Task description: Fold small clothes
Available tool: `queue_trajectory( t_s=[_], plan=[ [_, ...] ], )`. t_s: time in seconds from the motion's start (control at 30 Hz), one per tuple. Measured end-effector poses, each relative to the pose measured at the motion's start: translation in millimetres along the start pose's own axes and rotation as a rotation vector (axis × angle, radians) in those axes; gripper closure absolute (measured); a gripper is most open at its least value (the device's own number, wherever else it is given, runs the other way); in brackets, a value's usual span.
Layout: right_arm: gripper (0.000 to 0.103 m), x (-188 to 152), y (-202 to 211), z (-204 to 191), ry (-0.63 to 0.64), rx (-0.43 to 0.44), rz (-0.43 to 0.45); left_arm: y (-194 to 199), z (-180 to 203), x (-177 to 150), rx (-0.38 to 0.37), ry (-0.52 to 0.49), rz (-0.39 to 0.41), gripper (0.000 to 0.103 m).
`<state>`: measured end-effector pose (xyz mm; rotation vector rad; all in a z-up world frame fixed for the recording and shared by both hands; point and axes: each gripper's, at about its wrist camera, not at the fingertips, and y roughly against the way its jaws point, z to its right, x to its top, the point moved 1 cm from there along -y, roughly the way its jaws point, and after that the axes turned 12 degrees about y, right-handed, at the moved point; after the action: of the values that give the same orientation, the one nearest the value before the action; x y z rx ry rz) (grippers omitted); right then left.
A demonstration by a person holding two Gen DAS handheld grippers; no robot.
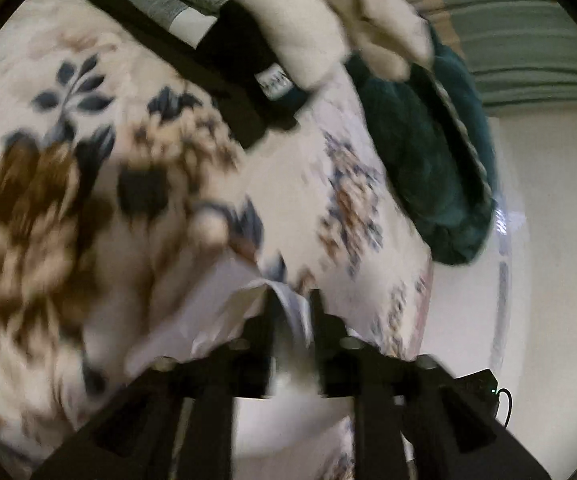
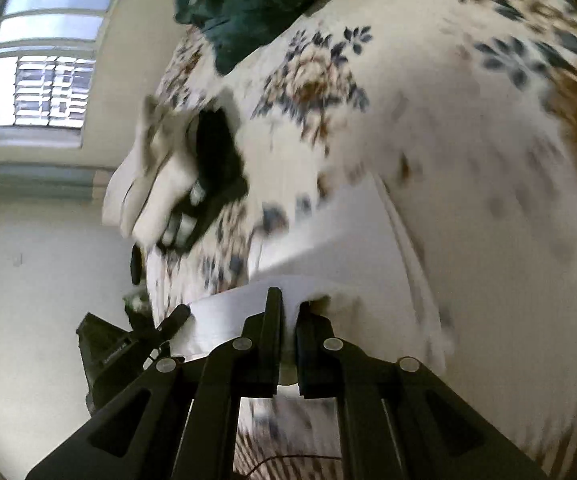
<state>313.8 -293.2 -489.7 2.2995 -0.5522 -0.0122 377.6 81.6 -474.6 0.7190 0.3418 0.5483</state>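
A small white garment (image 1: 224, 312) lies on the flowered bed cover (image 1: 88, 160), one edge lifted. In the blurred left wrist view, my left gripper (image 1: 293, 312) stands open with a bunched fold of that garment loose between its fingers. In the right wrist view, the garment (image 2: 328, 240) stretches away over the cover (image 2: 468, 160). My right gripper (image 2: 288, 304) is shut on its near edge, with only a thin strip of cloth showing between the fingers.
A pile of folded clothes (image 1: 216, 40) in black, grey-white stripes and cream lies further up the bed, also seen in the right wrist view (image 2: 192, 176). A dark teal cushion (image 1: 428, 152) sits at the bed's edge. Beyond it are a pale wall and a window (image 2: 40, 60).
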Motion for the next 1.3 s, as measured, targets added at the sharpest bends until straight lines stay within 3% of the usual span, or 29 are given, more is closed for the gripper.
queue_trajectory(
  t_s=[0.07, 0.13, 0.17, 0.27, 0.37, 0.47, 0.6, 0.7, 0.8, 0.87, 0.97, 1.07, 1.13, 1.2, 1.3],
  plan=[
    [0.089, 33, -25, 13, -0.028, 0.034, -0.016, 3, -2, 13, -0.007, 0.016, 0.041, 0.044],
    [0.051, 55, -36, 21, -0.045, 0.026, -0.04, 11, -6, 14, 0.012, -0.003, 0.079, 0.041],
    [0.048, 60, -35, 23, -0.038, 0.014, -0.02, 11, -8, 12, 0.044, -0.028, 0.08, 0.041],
    [0.048, 58, -32, 29, 0.013, -0.061, -0.043, -2, -13, 0, 0.155, -0.111, 0.039, 0.041],
    [0.048, 42, -42, 42, 0.04, -0.15, -0.121, -33, -17, -14, 0.279, -0.21, -0.021, 0.041],
    [0.048, 34, -69, 55, 0.02, -0.156, -0.186, -58, -21, -12, 0.435, -0.319, -0.004, 0.041],
    [0.048, 37, -100, 59, 0.041, -0.234, -0.231, -27, -28, -16, 0.38, -0.285, 0.018, 0.041],
    [0.048, 28, -87, 49, 0.076, -0.258, -0.233, 9, -28, -54, 0.36, -0.312, 0.019, 0.041],
    [0.048, 1, -70, 39, 0.127, -0.307, -0.251, 8, -34, -87, 0.429, -0.369, -0.021, 0.041],
    [0.048, -17, -63, 38, 0.125, -0.323, -0.264, -8, -48, -103, 0.541, -0.431, -0.029, 0.041],
    [0.048, -40, -70, 42, 0.125, -0.328, -0.302, -10, -61, -101, 0.65, -0.459, -0.003, 0.04],
    [0.048, -51, -78, 48, 0.157, -0.402, -0.314, 11, -67, -93, 0.652, -0.469, 0.024, 0.039],
    [0.048, -55, -77, 52, 0.174, -0.418, -0.31, 20, -66, -96, 0.738, -0.502, 0.06, 0.041],
    [0.048, -54, -75, 53, 0.188, -0.452, -0.302, 30, -69, -99, 0.693, -0.469, 0.047, 0.041],
    [0.048, -54, -68, 50, 0.17, -0.43, -0.294, 30, -72, -109, 0.609, -0.427, 0.002, 0.041]
  ],
)
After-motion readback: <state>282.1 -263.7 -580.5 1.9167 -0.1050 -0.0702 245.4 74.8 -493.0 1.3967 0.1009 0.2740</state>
